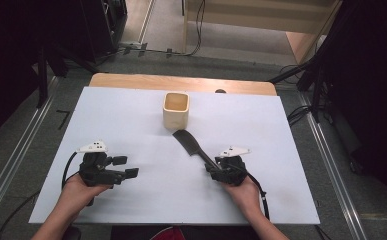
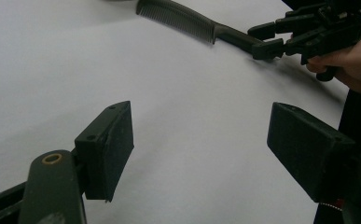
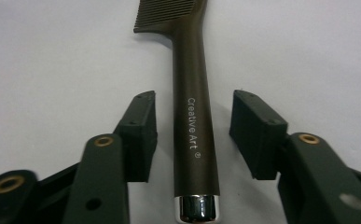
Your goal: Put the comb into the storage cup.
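The right gripper [image 3: 192,135] straddles the dark comb's [image 3: 193,112] handle, jaws apart and not touching it, lined up to grasp. The left gripper [image 2: 199,149] waits wide open at the near left, holding nothing, while a cream cup [image 1: 176,110] stands beyond the comb.

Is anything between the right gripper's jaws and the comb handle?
Nothing visible. The right gripper straddles the comb handle, bare white table showing on both sides; its pads stand apart from the handle, not yet pressing on it.
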Motion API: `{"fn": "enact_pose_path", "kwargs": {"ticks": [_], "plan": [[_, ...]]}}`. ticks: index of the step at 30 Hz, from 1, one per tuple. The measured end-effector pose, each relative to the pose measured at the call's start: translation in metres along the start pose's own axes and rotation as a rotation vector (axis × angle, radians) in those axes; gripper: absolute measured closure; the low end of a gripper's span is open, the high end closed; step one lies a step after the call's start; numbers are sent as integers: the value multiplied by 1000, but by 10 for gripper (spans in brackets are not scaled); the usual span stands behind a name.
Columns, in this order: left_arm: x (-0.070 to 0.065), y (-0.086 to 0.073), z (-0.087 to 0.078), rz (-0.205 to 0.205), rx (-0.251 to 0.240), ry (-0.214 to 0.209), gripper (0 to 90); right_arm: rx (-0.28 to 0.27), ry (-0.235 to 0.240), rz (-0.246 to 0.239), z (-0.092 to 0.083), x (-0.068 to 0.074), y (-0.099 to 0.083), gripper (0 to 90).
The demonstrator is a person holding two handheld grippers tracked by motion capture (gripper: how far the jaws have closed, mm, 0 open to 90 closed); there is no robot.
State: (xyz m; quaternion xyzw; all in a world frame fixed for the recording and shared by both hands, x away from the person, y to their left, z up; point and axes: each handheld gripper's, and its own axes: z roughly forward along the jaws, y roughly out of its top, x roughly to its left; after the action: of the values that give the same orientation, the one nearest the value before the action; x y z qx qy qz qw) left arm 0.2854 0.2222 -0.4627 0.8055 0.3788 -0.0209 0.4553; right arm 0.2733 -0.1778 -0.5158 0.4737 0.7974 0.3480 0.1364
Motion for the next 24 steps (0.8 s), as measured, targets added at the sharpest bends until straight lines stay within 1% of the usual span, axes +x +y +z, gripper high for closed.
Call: {"fn": "enact_pose_path", "kwargs": {"ticks": [1,2,3,4,8,10,14,18,20,24], "plan": [[0,0,0,0,0,0,242,0,0,0,0,0,0,500],[0,0,0,0,1,-2,242,-1,-26,-24,0,4,-1,540],[0,0,0,0,1,-2,242,-1,-26,-24,0,4,-1,540],[0,0,0,0,1,-2,242,-12,-37,-31,1,6,-2,570],[0,0,1,-2,2,-2,242,-25,-32,-24,1,6,-4,592],[0,0,1,-3,4,-3,242,-27,-40,-29,1,7,-5,607],[0,0,1,-3,5,-3,242,-33,-39,-38,1,9,-6,690],[0,0,1,-3,6,-3,242,-32,-28,-28,1,8,-5,695],[0,0,1,-5,5,-4,242,-32,-29,-32,1,7,-5,697],[0,0,1,-7,3,-4,242,-33,-13,-22,1,5,-5,700]]}}
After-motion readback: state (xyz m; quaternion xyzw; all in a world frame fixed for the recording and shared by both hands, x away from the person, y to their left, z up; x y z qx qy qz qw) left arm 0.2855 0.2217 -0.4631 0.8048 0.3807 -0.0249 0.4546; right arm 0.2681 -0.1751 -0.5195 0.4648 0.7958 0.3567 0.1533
